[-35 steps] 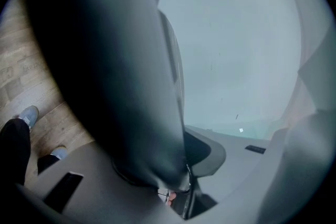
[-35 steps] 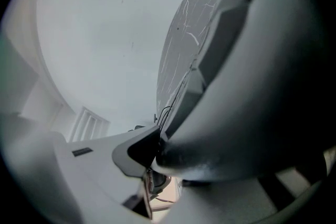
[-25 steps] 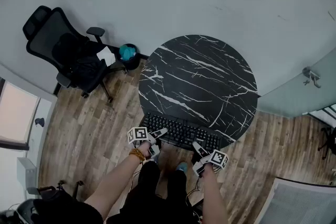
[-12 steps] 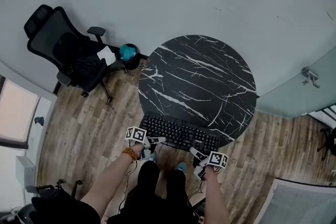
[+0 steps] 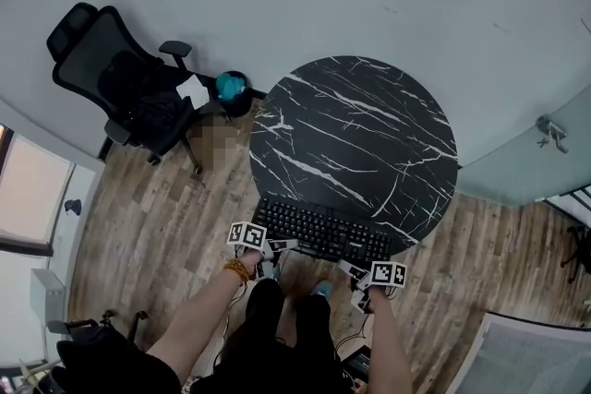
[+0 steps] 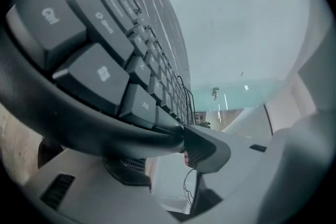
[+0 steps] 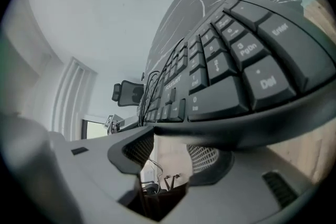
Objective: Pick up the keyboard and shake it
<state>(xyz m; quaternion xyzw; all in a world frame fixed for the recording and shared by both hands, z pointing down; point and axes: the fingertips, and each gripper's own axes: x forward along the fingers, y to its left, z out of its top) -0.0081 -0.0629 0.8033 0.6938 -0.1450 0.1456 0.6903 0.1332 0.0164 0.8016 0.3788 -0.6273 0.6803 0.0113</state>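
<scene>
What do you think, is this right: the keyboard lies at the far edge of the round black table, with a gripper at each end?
No: the head view shows the keyboard at the near edge of the table, not the far one. The rest holds: the left gripper and right gripper sit at its ends, their jaws just opening, its rim between them.

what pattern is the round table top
The table top is black with white marble veins; head view shows it best.

keyboard point(image 6: 79, 44) keys point(image 6: 105, 73), upper left of the left gripper view: "ctrl", "shift", "alt". right side of the right gripper view: "enter", "del", "3 pgdn", "0 ins".
</scene>
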